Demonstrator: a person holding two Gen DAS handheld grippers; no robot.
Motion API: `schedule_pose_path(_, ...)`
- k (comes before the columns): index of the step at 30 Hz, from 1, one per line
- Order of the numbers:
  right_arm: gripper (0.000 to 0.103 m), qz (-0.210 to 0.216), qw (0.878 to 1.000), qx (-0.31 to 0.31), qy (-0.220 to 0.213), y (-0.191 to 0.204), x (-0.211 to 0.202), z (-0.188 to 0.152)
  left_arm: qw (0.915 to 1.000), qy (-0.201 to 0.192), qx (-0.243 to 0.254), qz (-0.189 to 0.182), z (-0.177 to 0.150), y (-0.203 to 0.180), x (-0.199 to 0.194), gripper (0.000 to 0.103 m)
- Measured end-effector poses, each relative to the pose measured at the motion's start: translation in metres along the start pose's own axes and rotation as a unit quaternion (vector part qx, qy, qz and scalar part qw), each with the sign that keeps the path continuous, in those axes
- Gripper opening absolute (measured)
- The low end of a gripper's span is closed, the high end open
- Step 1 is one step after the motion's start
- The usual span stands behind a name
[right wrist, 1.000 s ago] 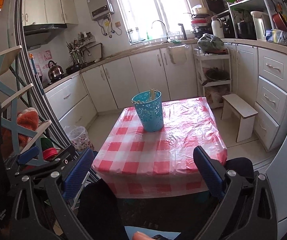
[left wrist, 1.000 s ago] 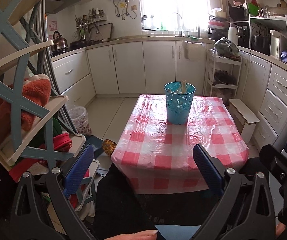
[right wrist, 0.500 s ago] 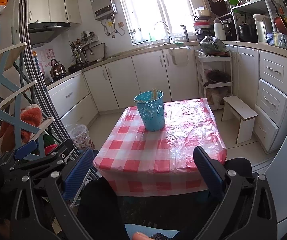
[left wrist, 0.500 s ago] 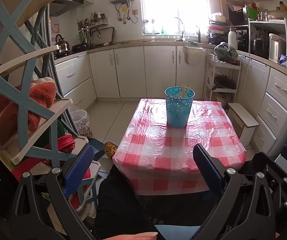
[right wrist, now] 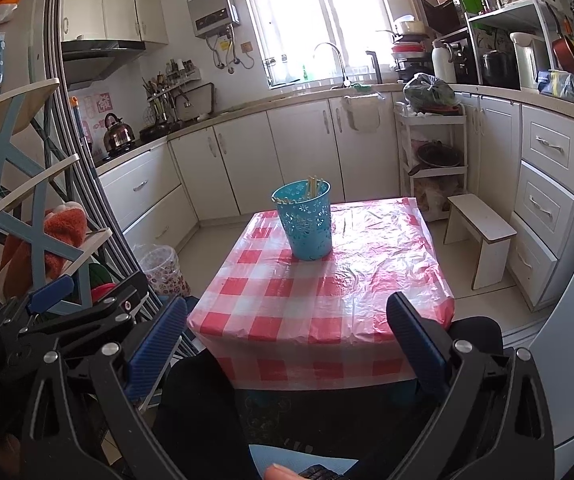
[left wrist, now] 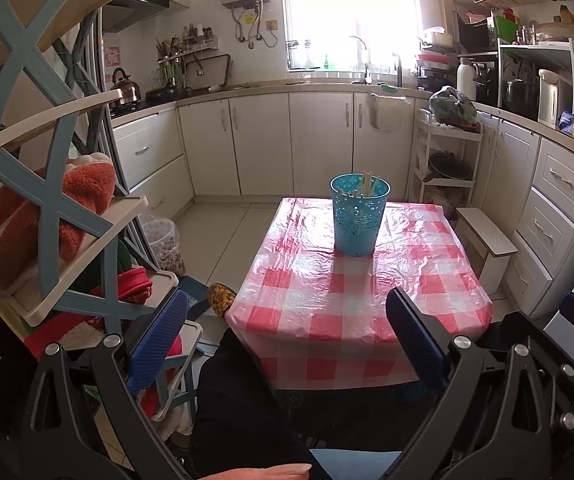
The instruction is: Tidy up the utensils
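Right wrist view. The right gripper (right wrist: 287, 328) was held short of the near edge of the checked surface (right wrist: 311, 300), its blue-padded fingers (right wrist: 155, 340) spread wide with nothing between them. A blue perforated holder (right wrist: 305, 220) stood upright toward the far side of the surface, pale chopsticks (right wrist: 313, 188) leaning inside it. The left gripper (right wrist: 53, 288) showed at the left edge, its spread unclear. A wooden stool (right wrist: 481, 228) stood right of the surface.

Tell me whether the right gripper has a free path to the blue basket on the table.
Probably yes. The right gripper is open and empty, and only bare checked tablecloth lies between it and the blue basket; it stands well short and must move forward.
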State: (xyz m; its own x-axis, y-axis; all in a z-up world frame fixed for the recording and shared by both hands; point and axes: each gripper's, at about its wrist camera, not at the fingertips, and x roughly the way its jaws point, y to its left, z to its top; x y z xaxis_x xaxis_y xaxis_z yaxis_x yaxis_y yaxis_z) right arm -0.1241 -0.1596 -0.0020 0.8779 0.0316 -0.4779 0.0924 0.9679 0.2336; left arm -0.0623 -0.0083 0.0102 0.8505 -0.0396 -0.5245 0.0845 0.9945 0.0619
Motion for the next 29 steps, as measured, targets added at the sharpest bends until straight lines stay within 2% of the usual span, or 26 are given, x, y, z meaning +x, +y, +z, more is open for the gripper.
schedule_pose_path(9,0.096,0.001,1.0,0.0,0.001,0.0,-0.001,0.0,1.0,0.001,-0.002,0.001,-0.002,0.001,0.001,0.095)
schedule_pose_path(13,0.096,0.003,1.0,0.002,0.004,0.001,0.0,-0.001,0.9999,0.007,-0.009,-0.013,-0.004,0.003,0.004,0.095)
schedule_pose_path(18,0.096,0.005,1.0,0.002,0.003,0.002,-0.001,-0.002,0.9997,-0.023,-0.007,0.005,-0.007,0.003,-0.006,0.095)
schedule_pose_path(29,0.096,-0.009,1.0,-0.009,-0.021,0.004,-0.009,-0.003,0.9998,-0.009,-0.015,-0.008,-0.007,0.005,-0.004,0.095)
